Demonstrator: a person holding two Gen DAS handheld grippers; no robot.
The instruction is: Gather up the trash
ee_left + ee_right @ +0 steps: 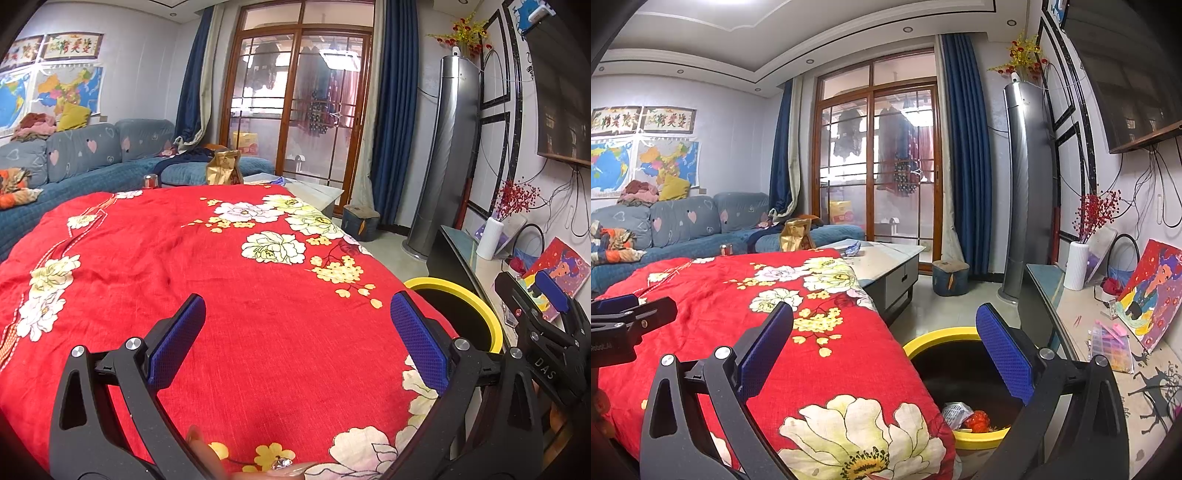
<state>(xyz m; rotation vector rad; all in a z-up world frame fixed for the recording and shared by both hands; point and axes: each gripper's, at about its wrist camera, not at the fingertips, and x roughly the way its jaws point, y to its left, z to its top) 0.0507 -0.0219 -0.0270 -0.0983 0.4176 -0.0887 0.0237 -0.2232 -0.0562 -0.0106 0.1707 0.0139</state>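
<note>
A round bin with a yellow rim [934,338] stands on the floor right of the table; the left wrist view shows its rim [461,291]. Inside it lie a crumpled white wrapper [955,413] and a red-orange scrap [979,421]. My right gripper [884,347] is open and empty, above the table's right edge and the bin. My left gripper [297,332] is open and empty over the red floral cloth [184,295]. The right gripper also shows at the right of the left wrist view [546,306]. No loose trash shows on the cloth.
A brown paper bag [223,168] and a small can [150,181] stand at the table's far edge. A grey coffee table [886,266] with blue scraps lies beyond. A TV bench [1108,332] with vase, painting and plastic box runs along the right.
</note>
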